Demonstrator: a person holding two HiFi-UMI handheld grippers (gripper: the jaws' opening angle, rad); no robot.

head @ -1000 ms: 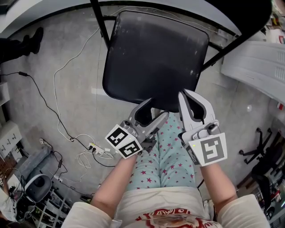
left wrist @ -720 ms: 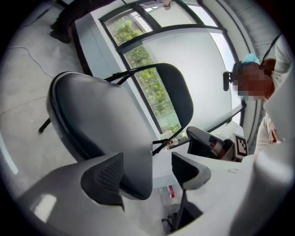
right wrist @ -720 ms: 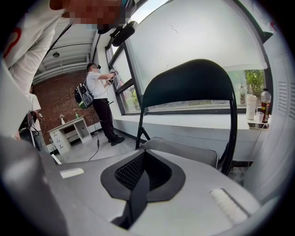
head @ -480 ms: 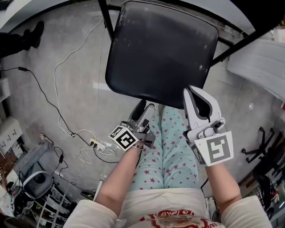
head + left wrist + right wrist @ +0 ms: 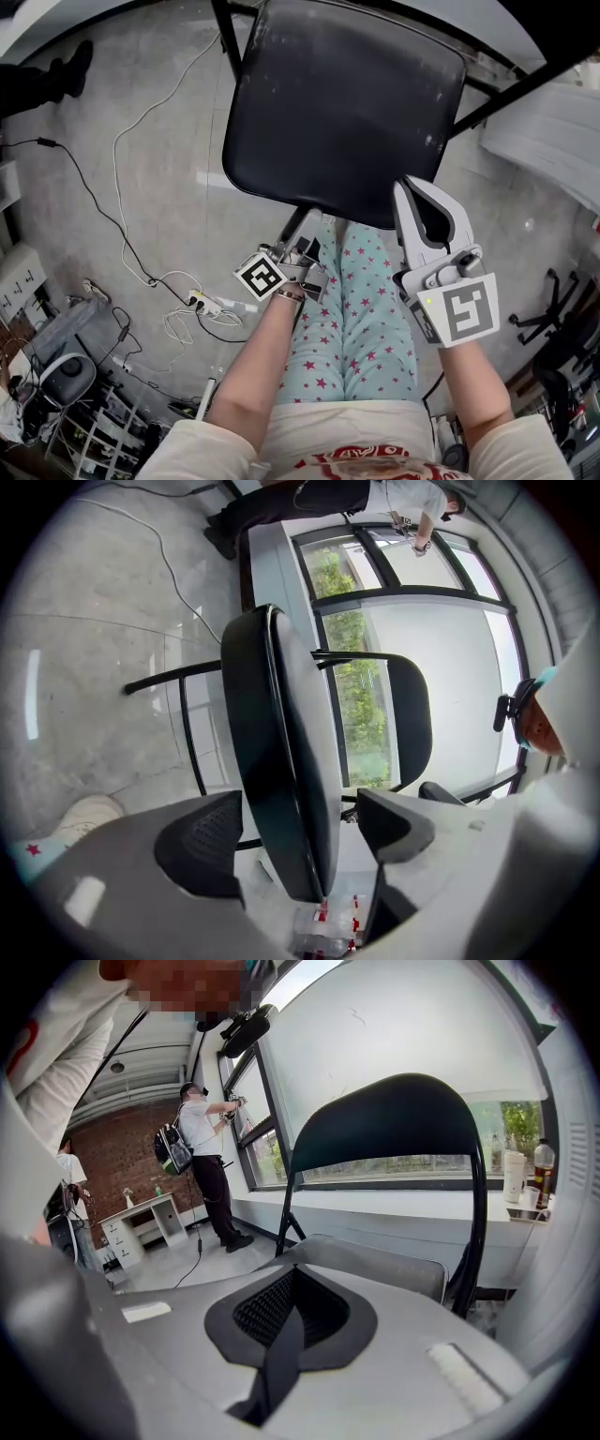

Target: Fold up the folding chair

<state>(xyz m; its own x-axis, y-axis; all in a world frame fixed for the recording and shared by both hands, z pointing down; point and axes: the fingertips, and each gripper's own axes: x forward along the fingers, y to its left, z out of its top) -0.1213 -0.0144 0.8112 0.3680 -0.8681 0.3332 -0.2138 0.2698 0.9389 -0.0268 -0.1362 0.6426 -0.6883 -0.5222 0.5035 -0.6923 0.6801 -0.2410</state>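
The folding chair stands unfolded, its black seat [image 5: 342, 103] right in front of my knees. My left gripper [image 5: 295, 246] is rolled on its side at the seat's front edge, partly tucked under it. In the left gripper view its jaws stand open around the seat edge [image 5: 277, 761], with a gap on both sides and neither pad touching. My right gripper [image 5: 415, 195] hovers at the seat's front right corner, shut with nothing in it. The right gripper view shows its pads [image 5: 281, 1326] met, the seat [image 5: 384, 1274] just beyond and the arched backrest [image 5: 394, 1110] upright.
Cables [image 5: 141, 141] and a power strip [image 5: 202, 305] lie on the concrete floor to the left. A white table [image 5: 553, 131] stands at right, an office chair base [image 5: 544, 319] below it. A person [image 5: 202, 1147] stands by the window, near a small desk [image 5: 141, 1222].
My left gripper has dropped lower and rolled onto its side, moving from beside the right gripper to the seat's front edge. The right gripper has stayed put.
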